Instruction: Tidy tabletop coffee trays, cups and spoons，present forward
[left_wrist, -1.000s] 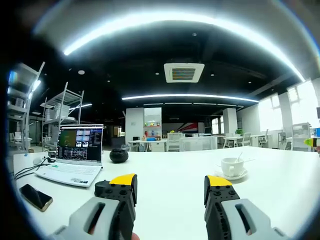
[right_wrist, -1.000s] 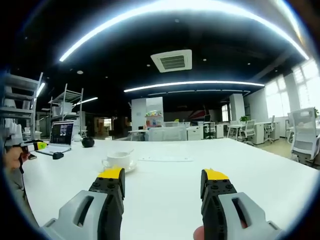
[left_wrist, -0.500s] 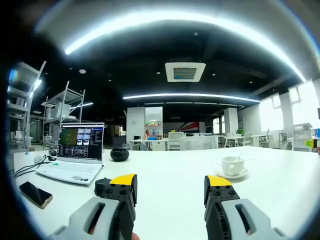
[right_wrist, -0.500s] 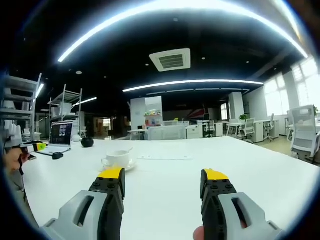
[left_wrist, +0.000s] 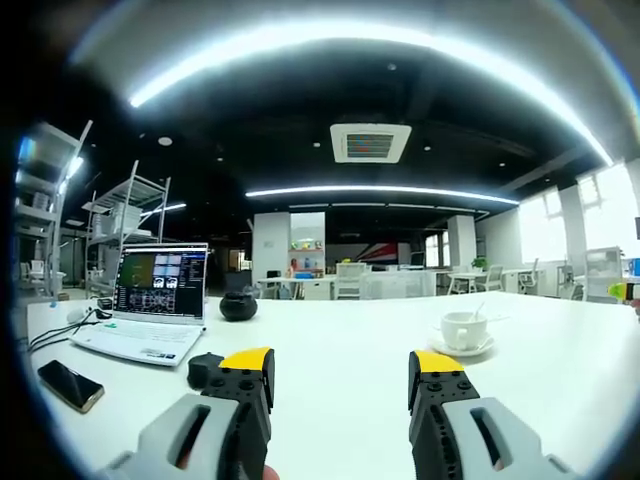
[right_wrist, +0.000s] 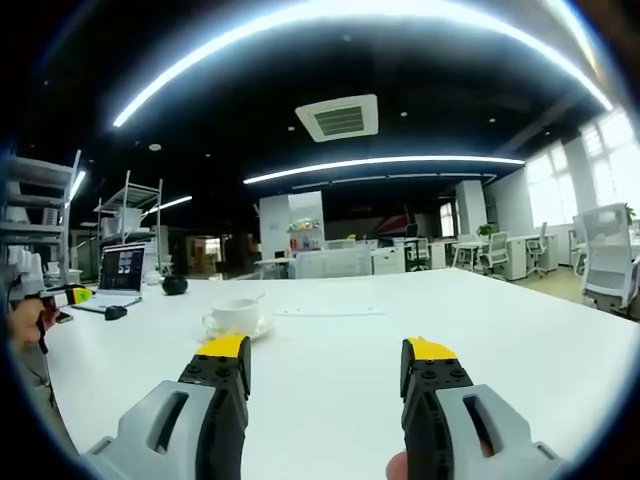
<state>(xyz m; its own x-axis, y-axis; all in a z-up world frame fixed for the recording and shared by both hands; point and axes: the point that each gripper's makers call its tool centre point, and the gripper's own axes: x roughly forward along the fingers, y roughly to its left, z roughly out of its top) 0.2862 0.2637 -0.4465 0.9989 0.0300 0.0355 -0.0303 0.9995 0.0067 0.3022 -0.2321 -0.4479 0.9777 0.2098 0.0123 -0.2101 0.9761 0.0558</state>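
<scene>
On the white desk (left_wrist: 340, 350), a white coffee cup (left_wrist: 464, 331) sits on its saucer (left_wrist: 462, 350) with a spoon (left_wrist: 481, 312) standing in it, well ahead and to the right of the left gripper (left_wrist: 343, 378), whose jaws are spread with nothing between them. An open laptop (left_wrist: 150, 305), a phone (left_wrist: 70, 385) and a dark round object (left_wrist: 238, 307) lie to the left. In the right gripper view, the cup (right_wrist: 236, 318) stands ahead and left of the right gripper (right_wrist: 325, 368), also spread and holding nothing.
</scene>
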